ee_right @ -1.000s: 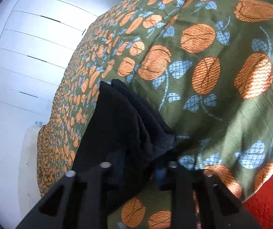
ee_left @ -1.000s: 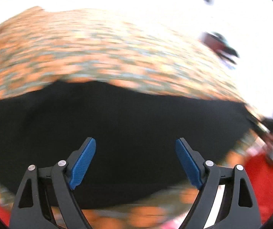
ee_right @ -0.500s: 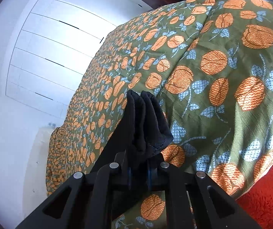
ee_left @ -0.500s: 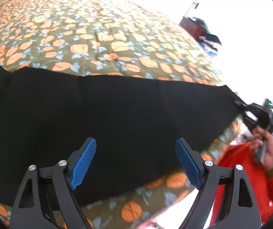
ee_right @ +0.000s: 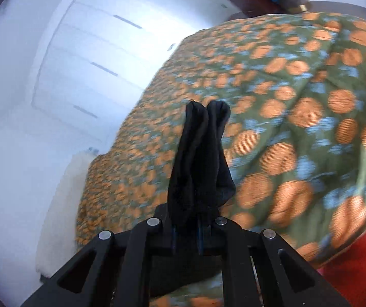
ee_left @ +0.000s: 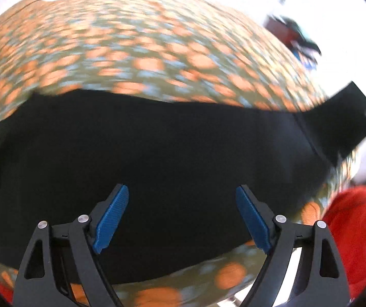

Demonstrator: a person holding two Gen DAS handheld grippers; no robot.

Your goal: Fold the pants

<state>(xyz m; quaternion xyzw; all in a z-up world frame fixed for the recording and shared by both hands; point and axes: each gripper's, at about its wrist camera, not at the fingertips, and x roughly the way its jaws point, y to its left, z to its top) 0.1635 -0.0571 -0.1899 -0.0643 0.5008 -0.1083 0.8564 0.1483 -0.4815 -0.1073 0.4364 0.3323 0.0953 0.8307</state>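
Green, orange-flowered bedspread covers the bed beside white drawers. Left claw gapes wide above black pants; right claw clenched on their bunched end.

This is a bedroom in a home, with a big bed under a flowery cover and white drawers beside it.

L wrist cam looks fwd between its blue-padded fingers, close above the black fabric pants on the green bedspread with orange print. R wrist cam looks fwd across that bedspread twd white drawers (blurred). Both views share pants + spread.
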